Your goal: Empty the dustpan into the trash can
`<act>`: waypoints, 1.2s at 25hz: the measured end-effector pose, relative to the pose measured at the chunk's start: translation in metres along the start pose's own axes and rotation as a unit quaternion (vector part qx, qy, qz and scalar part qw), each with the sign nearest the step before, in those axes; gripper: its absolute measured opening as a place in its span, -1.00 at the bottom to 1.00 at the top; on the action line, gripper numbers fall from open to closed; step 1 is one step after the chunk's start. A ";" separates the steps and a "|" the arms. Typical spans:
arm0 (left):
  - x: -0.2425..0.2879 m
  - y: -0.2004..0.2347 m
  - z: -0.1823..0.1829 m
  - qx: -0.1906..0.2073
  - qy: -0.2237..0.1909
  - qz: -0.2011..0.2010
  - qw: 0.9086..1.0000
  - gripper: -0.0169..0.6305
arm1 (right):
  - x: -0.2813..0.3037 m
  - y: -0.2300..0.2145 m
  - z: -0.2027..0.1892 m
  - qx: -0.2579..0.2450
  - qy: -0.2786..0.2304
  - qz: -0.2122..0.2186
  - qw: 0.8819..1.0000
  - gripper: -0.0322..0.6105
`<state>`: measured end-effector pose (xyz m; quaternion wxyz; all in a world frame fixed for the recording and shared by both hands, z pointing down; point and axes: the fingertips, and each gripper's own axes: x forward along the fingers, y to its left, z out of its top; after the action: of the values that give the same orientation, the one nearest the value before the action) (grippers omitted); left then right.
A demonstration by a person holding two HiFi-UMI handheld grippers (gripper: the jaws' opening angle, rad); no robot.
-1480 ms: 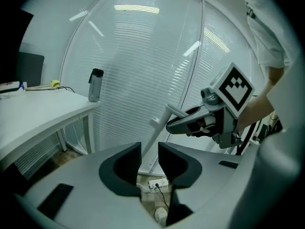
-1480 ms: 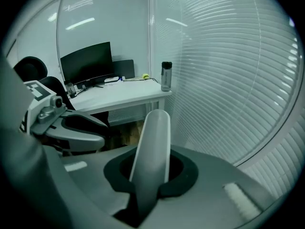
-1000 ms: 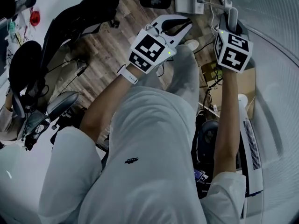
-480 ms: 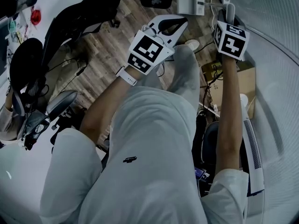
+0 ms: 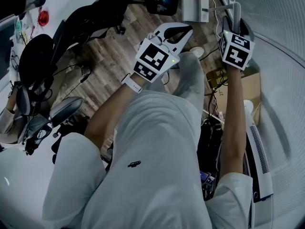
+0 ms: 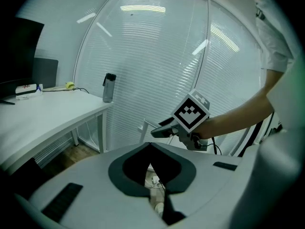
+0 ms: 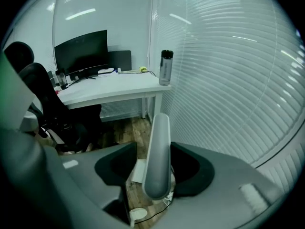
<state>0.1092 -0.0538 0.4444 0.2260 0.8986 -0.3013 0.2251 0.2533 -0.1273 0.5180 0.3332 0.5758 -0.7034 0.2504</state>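
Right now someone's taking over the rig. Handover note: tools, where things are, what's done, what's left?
Left tool: shut, nothing in it.
Right tool: open, its jaws have just been opening. The upright handle stands between them, pads clear of it.
Dustpan: looks like the white pan at the handle's foot, on the floor.
Trash can: can't identify one for sure.
Done: can't tell whether the pan is emptied.
Left: probably regrip the handle, find the can and tip the pan in.

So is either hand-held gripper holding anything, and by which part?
Nothing is gripped. The left hand-held gripper is shut and empty; the right hand-held gripper has just been opening, jaws apart around an upright grey handle.
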 end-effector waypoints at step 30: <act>-0.142 0.000 0.062 0.020 -0.069 0.008 0.997 -0.92 | -0.199 0.110 0.062 -0.022 -0.130 0.067 0.989 -0.27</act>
<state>0.0241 -0.0251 0.3181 0.1846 0.9139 -0.3185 0.1708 0.1577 -0.0218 0.3305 0.2337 0.5477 -0.7831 0.1792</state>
